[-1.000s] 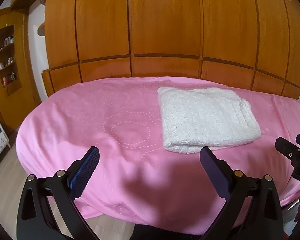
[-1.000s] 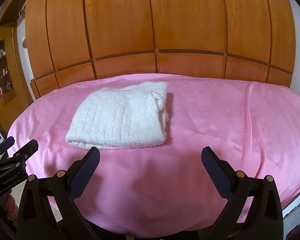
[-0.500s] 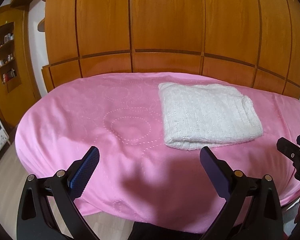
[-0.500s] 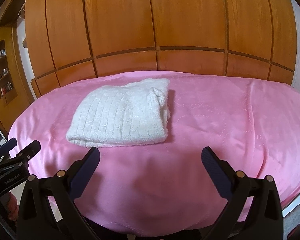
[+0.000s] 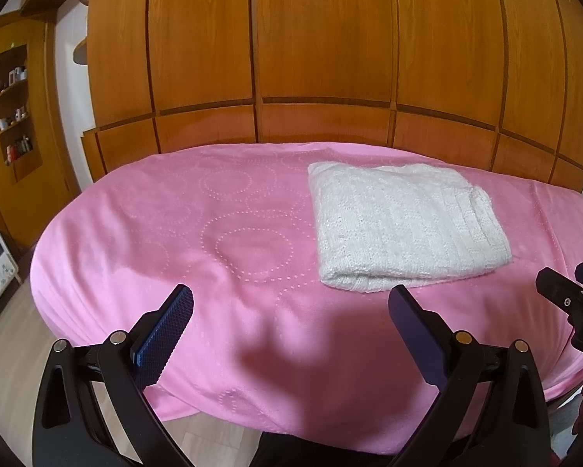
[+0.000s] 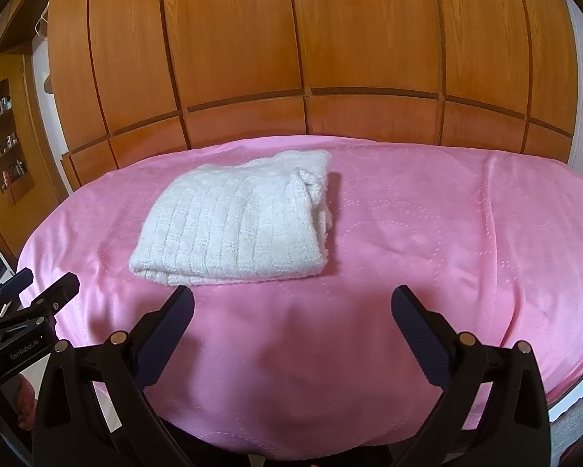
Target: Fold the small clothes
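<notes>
Nearest the cameras, over the front edge of the bed, the left gripper (image 5: 290,313) and the right gripper (image 6: 292,314) are both hanging with their jaws spread wide, gripping nothing and touching no cloth. Just beyond them the pink bedspread (image 5: 174,241) is lying smooth, and on it the white knitted garment (image 6: 237,220) is sitting as a compact, layered rectangle, apart from both tools. Behind the bed the wooden wardrobe (image 6: 291,58) is filling the background. The folding is looking finished for this piece; at most its bunched right edge is needing tidying.
</notes>
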A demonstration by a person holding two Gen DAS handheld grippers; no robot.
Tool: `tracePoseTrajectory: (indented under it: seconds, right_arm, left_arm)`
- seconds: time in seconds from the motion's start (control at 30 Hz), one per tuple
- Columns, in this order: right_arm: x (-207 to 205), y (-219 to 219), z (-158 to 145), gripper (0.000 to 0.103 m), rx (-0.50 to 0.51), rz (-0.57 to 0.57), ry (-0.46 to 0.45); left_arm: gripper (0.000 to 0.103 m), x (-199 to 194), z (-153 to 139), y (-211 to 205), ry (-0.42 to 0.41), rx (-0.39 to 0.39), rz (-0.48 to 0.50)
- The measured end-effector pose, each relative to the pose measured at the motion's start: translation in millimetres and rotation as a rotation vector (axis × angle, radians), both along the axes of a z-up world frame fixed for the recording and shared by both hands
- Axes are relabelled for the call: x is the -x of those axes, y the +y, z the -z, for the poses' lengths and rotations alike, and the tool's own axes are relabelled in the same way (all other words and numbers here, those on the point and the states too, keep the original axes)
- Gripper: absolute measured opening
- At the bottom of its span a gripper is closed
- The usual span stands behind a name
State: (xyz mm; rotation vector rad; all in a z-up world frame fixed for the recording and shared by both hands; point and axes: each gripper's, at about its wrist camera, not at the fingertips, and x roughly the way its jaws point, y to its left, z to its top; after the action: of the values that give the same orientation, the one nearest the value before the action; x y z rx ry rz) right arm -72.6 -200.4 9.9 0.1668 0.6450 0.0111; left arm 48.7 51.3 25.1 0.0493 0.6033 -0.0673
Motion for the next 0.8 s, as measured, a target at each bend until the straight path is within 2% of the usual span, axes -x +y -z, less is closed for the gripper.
tracePoseTrajectory:
  seconds: [0.8]
  right_arm:
    - [-0.4,1.4,2.7,0.101,-0.008,-0.007,0.01]
  left_arm:
    - [0.099,2.9,0.6,-3.4,0.0,-0.026,-0.01]
